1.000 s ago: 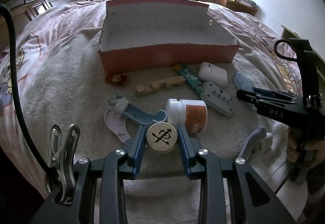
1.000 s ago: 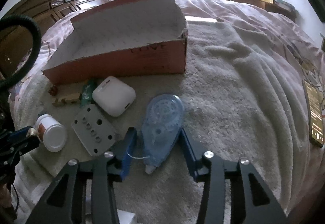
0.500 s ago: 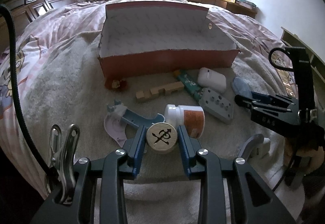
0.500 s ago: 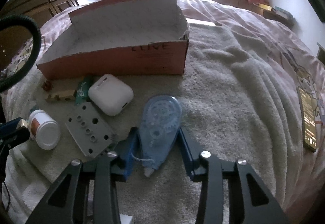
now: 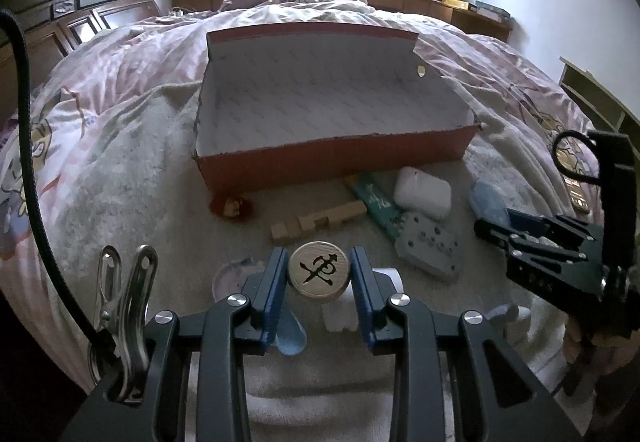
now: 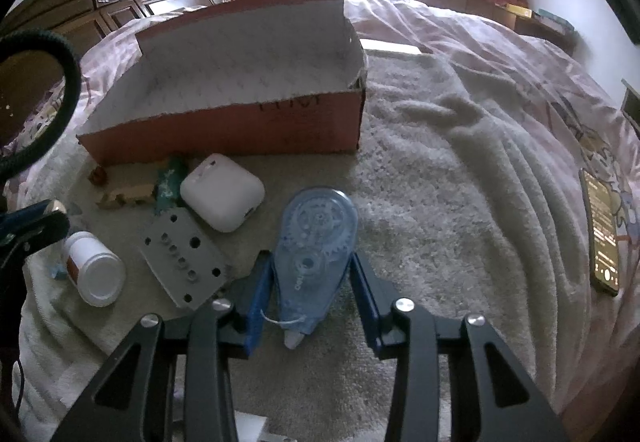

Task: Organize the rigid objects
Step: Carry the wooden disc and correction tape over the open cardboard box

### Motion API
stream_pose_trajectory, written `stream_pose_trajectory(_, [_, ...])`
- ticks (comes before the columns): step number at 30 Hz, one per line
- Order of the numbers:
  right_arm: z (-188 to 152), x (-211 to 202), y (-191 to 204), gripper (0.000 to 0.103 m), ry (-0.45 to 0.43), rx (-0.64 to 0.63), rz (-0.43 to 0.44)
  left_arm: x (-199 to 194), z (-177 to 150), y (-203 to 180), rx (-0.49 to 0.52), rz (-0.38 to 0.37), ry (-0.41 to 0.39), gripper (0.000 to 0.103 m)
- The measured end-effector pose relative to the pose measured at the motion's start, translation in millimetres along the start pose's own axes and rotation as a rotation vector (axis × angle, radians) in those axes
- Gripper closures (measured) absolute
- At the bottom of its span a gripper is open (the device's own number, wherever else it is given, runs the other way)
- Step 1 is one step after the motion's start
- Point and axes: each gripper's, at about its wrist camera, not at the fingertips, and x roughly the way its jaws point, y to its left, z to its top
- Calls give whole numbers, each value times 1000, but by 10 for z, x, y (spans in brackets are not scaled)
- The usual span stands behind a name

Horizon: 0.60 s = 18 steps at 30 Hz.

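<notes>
My left gripper is shut on a round wooden chess disc with a black character, held up off the blanket. The open red cardboard box with a white inside lies ahead of it. In the right wrist view, my right gripper is shut on a translucent blue correction tape that rests on the beige blanket; both blue pads touch its sides. The box stands to the upper left of it. The left wrist view shows the right gripper at the right, over the tape.
Before the box lie a white earbud case, a grey drilled plate, a white pill bottle, a wooden block puzzle, a green packet and a small red item. A phone lies at the far right.
The left gripper has risen with the wooden disc, so the bottle and the blue hook slid under it. The right jaws have narrowed onto the correction tape.
</notes>
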Motion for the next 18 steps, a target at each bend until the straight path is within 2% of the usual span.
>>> stream_pose_trajectory(10, [136,-161,86,62,-34,-38,-11,47,253,51,-18,17,-19,71])
stream_pose_trajectory(18, [400,-259,158,62,-79,-71,-1,120,526,60,-21,34,-43,71])
